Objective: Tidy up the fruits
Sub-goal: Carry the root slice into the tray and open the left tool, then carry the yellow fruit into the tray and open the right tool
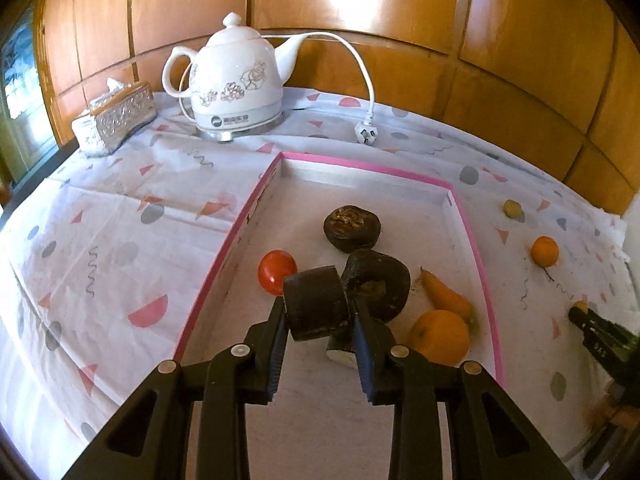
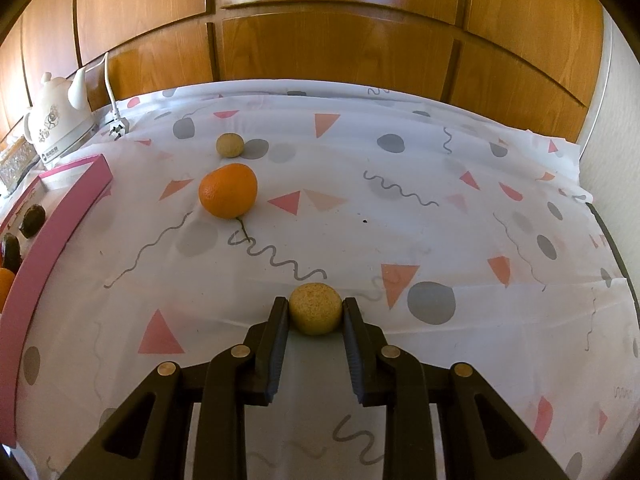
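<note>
My left gripper [image 1: 319, 307] is shut on a dark brown cut fruit piece [image 1: 316, 304] and holds it over the pink-rimmed white tray [image 1: 224, 248]. In the tray lie a red tomato [image 1: 275, 271], two dark round fruits [image 1: 352, 227] [image 1: 378, 280], a small carrot [image 1: 446, 295] and an orange [image 1: 439, 336]. My right gripper [image 2: 315, 312] is shut on a small tan round fruit [image 2: 315, 314] resting on the tablecloth. An orange [image 2: 228, 195] and another small tan fruit [image 2: 229, 145] lie on the cloth farther off, right of the tray [image 2: 60, 224].
A white electric kettle [image 1: 236, 80] with its cord and plug [image 1: 366, 134] stands at the back, a tissue box [image 1: 114, 120] to its left. Wood panelling [image 2: 340, 20] runs behind the table. The right gripper shows at the right edge of the left wrist view [image 1: 600, 336].
</note>
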### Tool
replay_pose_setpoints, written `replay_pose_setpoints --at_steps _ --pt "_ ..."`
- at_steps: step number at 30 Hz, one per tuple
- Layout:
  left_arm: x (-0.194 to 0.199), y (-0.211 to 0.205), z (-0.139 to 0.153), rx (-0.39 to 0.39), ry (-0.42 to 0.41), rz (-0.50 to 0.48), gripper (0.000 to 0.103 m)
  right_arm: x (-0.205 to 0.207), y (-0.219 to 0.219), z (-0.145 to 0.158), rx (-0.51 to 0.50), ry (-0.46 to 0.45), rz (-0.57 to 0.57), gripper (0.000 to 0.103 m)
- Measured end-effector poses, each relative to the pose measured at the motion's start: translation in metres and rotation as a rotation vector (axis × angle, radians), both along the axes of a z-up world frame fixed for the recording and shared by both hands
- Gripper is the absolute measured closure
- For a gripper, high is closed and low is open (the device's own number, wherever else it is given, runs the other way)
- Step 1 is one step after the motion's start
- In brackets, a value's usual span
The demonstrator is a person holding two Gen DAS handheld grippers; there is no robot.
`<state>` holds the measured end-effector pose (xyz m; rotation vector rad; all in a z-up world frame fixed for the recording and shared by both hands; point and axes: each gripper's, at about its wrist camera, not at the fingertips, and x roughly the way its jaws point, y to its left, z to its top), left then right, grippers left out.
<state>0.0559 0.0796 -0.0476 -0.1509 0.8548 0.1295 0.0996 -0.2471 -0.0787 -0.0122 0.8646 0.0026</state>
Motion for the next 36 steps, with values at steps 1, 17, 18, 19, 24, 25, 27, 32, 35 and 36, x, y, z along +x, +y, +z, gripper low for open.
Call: replay_pose_setpoints --at_steps 1,17,18,19,24,25,27,32,35,36 --pt "0.000 0.000 0.000 -0.002 0.001 0.000 0.071 0.000 0.000 0.000 0.000 0.000 0.000 0.076" --pt "-0.016 -0.008 0.018 -0.019 -0.041 -0.007 0.050 -0.001 0.000 0.000 -0.006 0.000 -0.001 0.076" --pt "-0.017 -0.009 0.020 -0.017 -0.046 -0.010 0.050 -0.001 0.000 0.000 -0.007 0.000 -0.001 0.076" --pt "-0.018 -0.009 0.022 -0.017 -0.050 -0.013 0.050 0.000 0.000 0.000 -0.008 0.001 -0.001 0.076" --pt "-0.021 -0.012 0.024 -0.024 -0.049 -0.022 0.050 0.000 0.003 0.000 -0.024 0.003 0.000 0.076" --pt "-0.021 -0.013 0.024 -0.023 -0.047 -0.023 0.050 0.000 0.003 0.000 -0.025 0.004 0.000 0.076" --pt "-0.023 -0.014 0.024 -0.023 -0.045 -0.028 0.050 0.000 0.003 0.001 -0.028 0.007 0.001 0.076" --pt "-0.025 -0.014 0.023 -0.020 -0.044 -0.030 0.050 -0.001 0.007 0.004 -0.050 0.013 0.004 0.077" --pt "-0.026 -0.012 0.023 -0.021 -0.046 -0.025 0.050 -0.005 0.015 0.010 -0.026 0.008 0.029 0.077" --pt "-0.027 -0.012 0.024 -0.021 -0.049 -0.023 0.050 -0.007 0.019 0.015 -0.020 -0.004 0.044 0.077"
